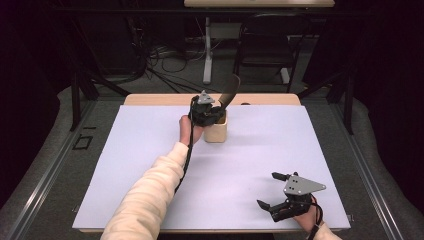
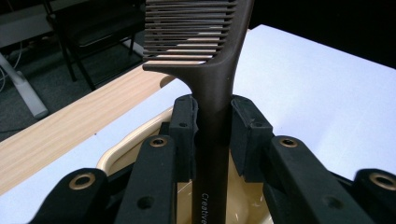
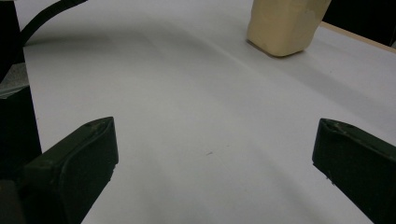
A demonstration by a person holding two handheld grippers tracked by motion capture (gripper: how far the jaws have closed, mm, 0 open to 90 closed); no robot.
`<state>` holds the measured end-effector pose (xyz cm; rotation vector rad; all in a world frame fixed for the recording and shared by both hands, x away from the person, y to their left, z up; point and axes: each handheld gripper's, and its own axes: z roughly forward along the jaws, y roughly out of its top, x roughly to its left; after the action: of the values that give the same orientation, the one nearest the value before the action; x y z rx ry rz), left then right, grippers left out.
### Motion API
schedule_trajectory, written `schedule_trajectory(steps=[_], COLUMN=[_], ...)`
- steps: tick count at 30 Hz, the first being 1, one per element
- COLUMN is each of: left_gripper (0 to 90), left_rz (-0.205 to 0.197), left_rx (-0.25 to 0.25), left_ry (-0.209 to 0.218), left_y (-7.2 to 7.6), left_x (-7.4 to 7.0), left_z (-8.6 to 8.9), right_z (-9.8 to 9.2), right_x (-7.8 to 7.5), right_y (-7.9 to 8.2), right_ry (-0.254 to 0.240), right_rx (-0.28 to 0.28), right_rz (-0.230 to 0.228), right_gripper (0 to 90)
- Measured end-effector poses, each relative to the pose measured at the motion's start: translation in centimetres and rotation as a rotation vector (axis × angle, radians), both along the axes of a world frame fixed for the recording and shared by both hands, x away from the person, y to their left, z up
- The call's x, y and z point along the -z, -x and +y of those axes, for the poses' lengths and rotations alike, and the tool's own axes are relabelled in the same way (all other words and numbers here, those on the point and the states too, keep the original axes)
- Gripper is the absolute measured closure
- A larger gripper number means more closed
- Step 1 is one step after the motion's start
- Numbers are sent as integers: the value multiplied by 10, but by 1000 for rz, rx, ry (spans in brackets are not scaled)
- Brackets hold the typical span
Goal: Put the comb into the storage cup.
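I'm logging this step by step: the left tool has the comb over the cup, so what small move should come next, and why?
Probably lower the comb a little further into the cup, then open. The left tool is shut on the comb's handle, which stands upright with its lower end already inside the cup's rim and its teeth up. The right tool rests open, apart from the cup.
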<state>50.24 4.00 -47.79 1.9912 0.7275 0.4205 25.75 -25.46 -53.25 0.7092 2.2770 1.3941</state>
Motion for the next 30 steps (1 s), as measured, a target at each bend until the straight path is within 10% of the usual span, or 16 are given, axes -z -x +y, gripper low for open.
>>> schedule_trajectory(steps=[19, 30], left_gripper=[709, 292], left_rz=[21, -13], left_rx=[25, 25], left_ry=[-38, 21], left_y=[1, 15], left_x=[4, -18], left_z=[-2, 9], right_z=[0, 1], right_x=[0, 0], right_y=[0, 0], right_ry=[1, -1], right_rx=[-1, 1], right_rz=[2, 5], right_gripper=[0, 0])
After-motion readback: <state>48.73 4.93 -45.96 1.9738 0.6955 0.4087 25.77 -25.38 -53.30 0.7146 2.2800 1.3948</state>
